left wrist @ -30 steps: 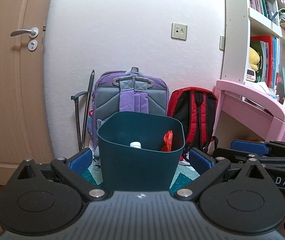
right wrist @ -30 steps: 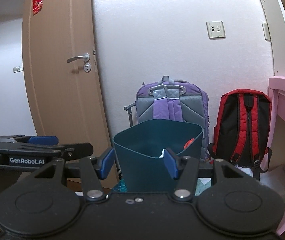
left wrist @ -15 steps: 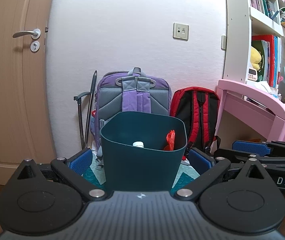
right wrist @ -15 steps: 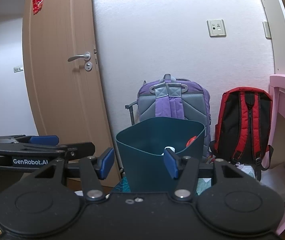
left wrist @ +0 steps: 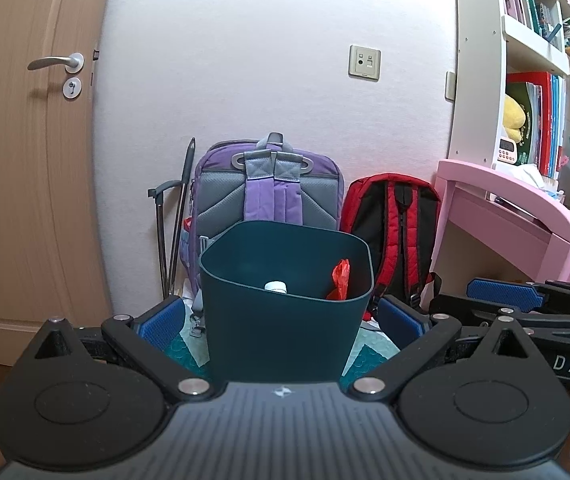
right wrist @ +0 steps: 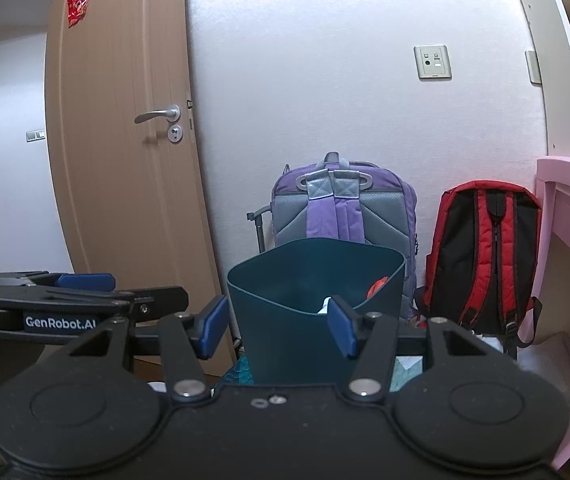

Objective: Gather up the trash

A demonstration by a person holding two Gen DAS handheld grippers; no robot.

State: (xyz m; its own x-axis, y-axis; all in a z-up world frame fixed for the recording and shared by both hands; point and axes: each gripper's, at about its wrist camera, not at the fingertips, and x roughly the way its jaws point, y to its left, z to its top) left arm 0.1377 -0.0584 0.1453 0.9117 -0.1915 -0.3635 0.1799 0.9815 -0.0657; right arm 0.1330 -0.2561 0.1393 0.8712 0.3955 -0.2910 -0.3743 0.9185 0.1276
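Note:
A dark teal bin [left wrist: 285,304] stands on the floor ahead of both grippers; it also shows in the right wrist view [right wrist: 313,308]. Inside it I see a white bottle cap [left wrist: 275,286] and a red wrapper [left wrist: 340,278]. My left gripper [left wrist: 281,326] is open and empty, its blue pads [left wrist: 161,326] wide on either side of the bin, apart from it. My right gripper [right wrist: 277,326] is open and empty, level with the bin's front. Each gripper shows at the edge of the other's view.
A purple backpack [left wrist: 269,192] and a red backpack [left wrist: 395,224] lean on the wall behind the bin. A pink desk [left wrist: 513,208] and bookshelf stand at the right, a wooden door [left wrist: 25,140] at the left. A teal mat [left wrist: 369,352] lies under the bin.
Both views have shifted slightly, so the bin sits a little lower and further off. Both grippers stay open and empty.

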